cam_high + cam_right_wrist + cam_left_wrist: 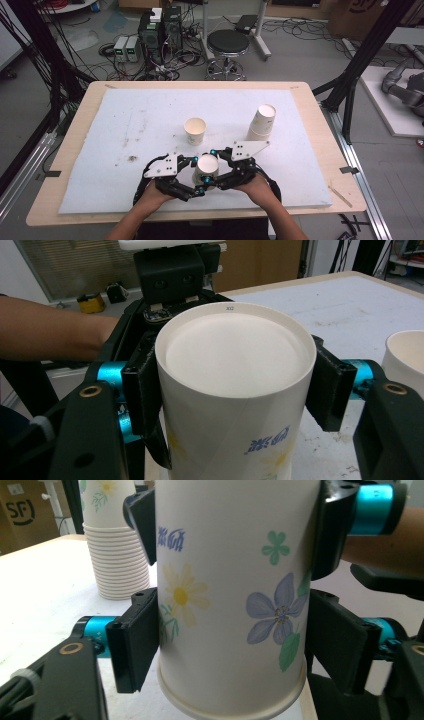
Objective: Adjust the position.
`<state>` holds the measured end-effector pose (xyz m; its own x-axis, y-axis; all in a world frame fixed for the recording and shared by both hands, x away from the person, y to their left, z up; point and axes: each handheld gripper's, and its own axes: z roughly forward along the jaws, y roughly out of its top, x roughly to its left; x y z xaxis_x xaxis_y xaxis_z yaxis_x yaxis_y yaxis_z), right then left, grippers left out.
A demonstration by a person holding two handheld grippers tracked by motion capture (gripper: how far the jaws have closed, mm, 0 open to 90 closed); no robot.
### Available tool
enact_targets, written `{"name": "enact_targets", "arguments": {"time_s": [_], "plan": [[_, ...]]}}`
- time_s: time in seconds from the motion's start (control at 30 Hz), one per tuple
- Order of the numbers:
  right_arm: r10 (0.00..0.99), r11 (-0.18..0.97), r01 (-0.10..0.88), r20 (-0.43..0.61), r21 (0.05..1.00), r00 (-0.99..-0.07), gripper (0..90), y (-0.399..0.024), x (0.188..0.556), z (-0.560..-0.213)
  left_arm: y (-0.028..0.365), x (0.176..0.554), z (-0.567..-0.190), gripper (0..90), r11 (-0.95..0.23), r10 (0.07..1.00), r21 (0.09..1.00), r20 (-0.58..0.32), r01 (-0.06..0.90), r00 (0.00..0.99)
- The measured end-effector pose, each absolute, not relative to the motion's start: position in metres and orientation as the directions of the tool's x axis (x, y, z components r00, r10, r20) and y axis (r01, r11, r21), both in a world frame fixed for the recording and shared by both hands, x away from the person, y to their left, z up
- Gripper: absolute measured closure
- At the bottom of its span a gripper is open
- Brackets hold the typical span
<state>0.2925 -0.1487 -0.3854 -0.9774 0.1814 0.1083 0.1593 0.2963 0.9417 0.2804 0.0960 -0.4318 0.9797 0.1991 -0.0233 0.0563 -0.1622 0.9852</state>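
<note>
Upside-down cup (206, 169) stands upright, base up, rim down, near the front edge of the surface (120, 125). Right gripper (220, 167) fingers clamp its upper wall; left gripper (196, 175) fingers sit against its lower wall, holding too. Upright cup (195, 130) just behind; cup stack (262, 122) behind-right. Open room left.
</note>
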Motion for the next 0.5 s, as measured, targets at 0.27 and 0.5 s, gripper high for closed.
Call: {"name": "enact_targets", "arguments": {"time_s": [0.27,0.5], "plan": [[0.2,0.289,0.197,0.142,0.937,-0.97,19.9,-0.148,0.292,-0.387,0.098,0.281,-0.428,31.7,-0.193,0.195,0.978,-0.041,0.08,0.98],[0.195,0.344,0.197,0.136,0.918,-0.971,17.8,-0.147,0.291,-0.383,0.101,0.285,-0.417,33.2,-0.333,0.194,0.937,-0.039,0.103,0.98]]}}
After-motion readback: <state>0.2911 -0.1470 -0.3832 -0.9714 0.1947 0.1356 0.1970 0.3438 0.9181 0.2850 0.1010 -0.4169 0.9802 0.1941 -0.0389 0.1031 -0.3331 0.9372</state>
